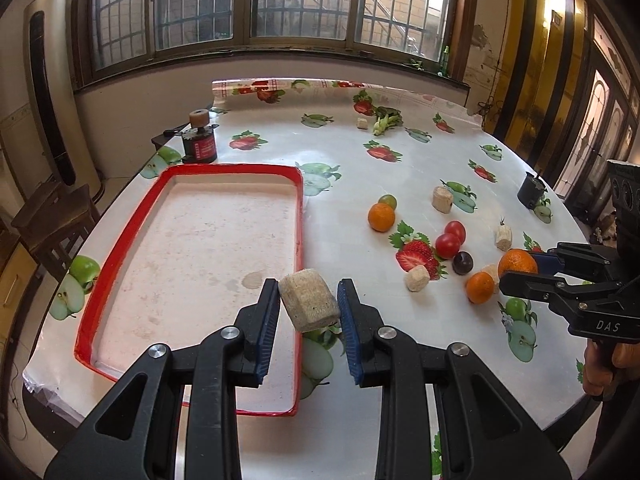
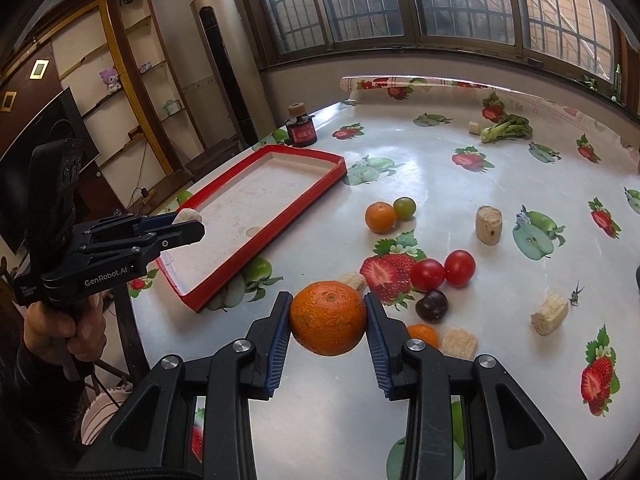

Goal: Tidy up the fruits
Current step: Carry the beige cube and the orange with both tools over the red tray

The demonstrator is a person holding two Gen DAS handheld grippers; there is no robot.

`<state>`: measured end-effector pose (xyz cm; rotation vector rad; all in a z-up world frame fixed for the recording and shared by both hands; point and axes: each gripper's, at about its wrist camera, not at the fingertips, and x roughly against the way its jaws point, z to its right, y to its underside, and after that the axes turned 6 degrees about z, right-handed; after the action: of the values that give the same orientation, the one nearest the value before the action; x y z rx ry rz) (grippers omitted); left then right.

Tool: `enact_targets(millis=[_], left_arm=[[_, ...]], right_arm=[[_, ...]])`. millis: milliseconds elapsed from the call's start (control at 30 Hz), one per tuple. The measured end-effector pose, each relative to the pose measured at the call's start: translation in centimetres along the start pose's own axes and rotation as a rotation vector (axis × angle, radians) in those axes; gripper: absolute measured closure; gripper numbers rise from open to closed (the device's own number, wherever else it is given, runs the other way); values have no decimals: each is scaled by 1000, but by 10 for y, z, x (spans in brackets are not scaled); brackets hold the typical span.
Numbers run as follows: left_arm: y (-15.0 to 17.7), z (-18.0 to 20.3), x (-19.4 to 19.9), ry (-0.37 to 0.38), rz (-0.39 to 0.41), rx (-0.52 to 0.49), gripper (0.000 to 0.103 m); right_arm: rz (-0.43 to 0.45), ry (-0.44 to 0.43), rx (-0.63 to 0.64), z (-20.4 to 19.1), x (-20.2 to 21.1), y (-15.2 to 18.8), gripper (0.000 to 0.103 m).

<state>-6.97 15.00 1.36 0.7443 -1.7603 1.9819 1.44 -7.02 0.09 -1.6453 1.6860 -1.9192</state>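
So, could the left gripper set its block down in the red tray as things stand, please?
Probably yes: the left gripper holds the block over the near edge of the red tray, whose floor shows nothing on it.

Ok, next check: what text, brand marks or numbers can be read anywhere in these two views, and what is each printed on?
"DAS": on the body of the right gripper, seen from the left wrist view.
"GenRobot.AI": on the body of the left gripper, seen from the right wrist view.
Small white print beside "GenRobot.AI": too small to read.
Label on the red and black canister behind the red tray: blurred, unreadable.
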Motion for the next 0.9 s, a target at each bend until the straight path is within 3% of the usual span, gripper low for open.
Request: enact_targets(millis=[900], left_arm=[[5,-51,17,-96,25,94,76]], right_arm=[[10,-107,13,-31,-28,-20,66]])
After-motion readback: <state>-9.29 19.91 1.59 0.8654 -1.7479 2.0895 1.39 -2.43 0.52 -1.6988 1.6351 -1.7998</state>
